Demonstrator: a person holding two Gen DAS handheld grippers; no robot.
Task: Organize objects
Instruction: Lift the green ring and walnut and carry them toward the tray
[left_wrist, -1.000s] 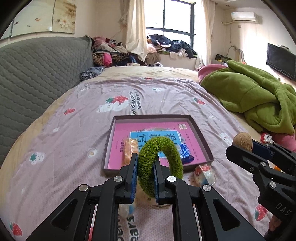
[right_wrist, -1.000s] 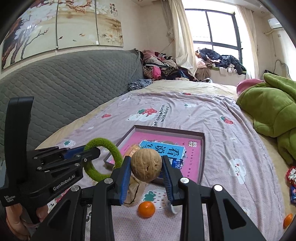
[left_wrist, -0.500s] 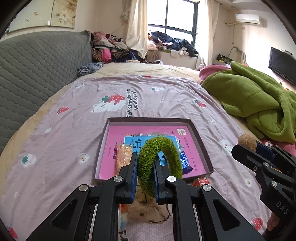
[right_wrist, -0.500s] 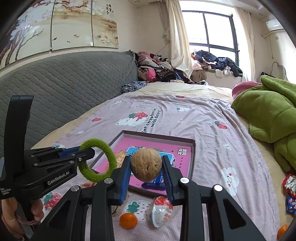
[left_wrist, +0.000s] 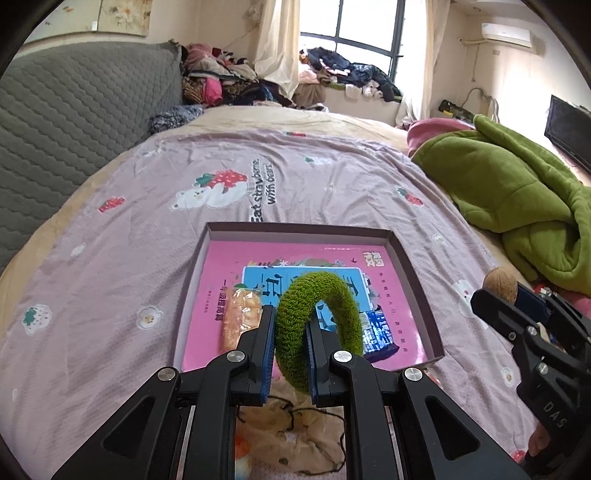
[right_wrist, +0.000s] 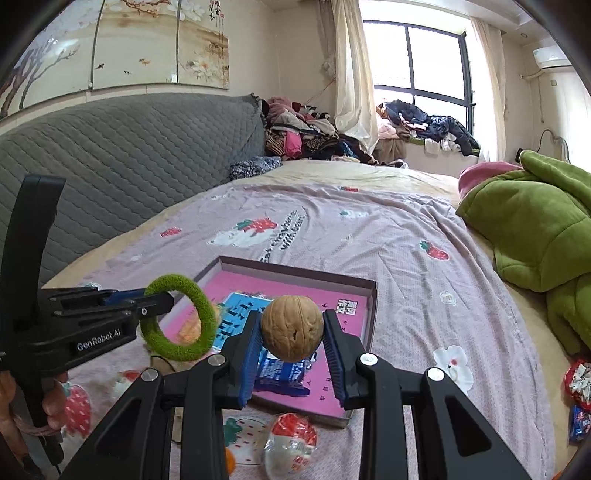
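My left gripper (left_wrist: 290, 325) is shut on a fuzzy green ring (left_wrist: 334, 314), held upright over the near part of a shallow box tray (left_wrist: 299, 229) with a pink lining. In the right wrist view that ring (right_wrist: 199, 321) hangs over the tray's left edge. My right gripper (right_wrist: 291, 328) is shut on a brown walnut (right_wrist: 292, 328), above the tray (right_wrist: 369, 310). The walnut (left_wrist: 500, 284) also shows at the right of the left wrist view. Inside the tray lie a blue card (left_wrist: 266, 280), an orange snack packet (left_wrist: 240, 317) and a blue wrapper (left_wrist: 380, 332).
The tray rests on a pink strawberry-print bedsheet (left_wrist: 147, 266). A red-and-white wrapped item (right_wrist: 291, 439) and an orange fruit (right_wrist: 229, 459) lie just before the tray. A green blanket (right_wrist: 535, 229) is heaped at the right, a grey quilted headboard (right_wrist: 110, 155) at the left.
Both grippers have moved forward and slightly down towards the tray, which now looks larger and nearer. The ring and the walnut stay gripped as before.
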